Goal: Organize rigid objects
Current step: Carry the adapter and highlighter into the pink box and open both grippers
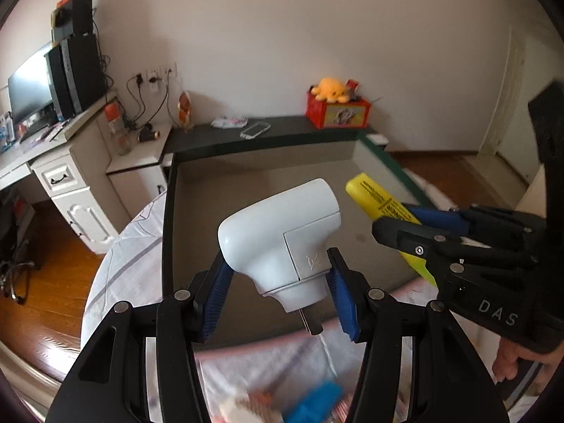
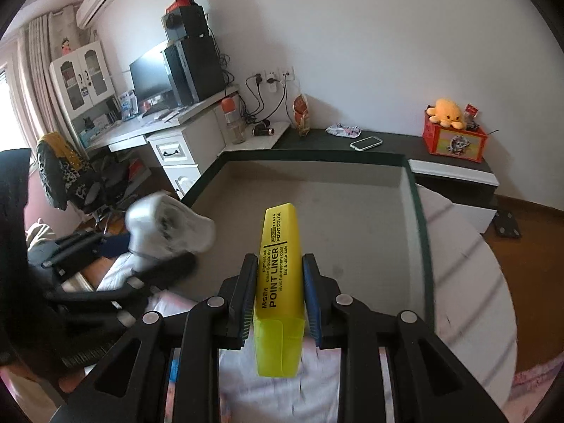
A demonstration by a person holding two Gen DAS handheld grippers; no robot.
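My left gripper (image 1: 278,264) is shut on a white plug adapter (image 1: 282,232) and holds it above the near edge of a large open box (image 1: 169,211) with a grey floor and dark rim. My right gripper (image 2: 278,282) is shut on a yellow highlighter (image 2: 278,275) marked POINT LINER, also over the near part of the box (image 2: 419,232). The right gripper (image 1: 402,225) with the highlighter (image 1: 377,197) shows at the right in the left wrist view. The left gripper (image 2: 134,246) with the adapter (image 2: 165,225), blurred, shows at the left in the right wrist view.
The box sits on a bed with a pale striped sheet (image 2: 469,268). Blurred blue and orange objects (image 1: 310,402) lie below my left gripper. Behind the box a dark shelf holds a phone (image 2: 366,142), a red box with a yellow plush (image 2: 454,134). A desk (image 2: 169,130) stands at left.
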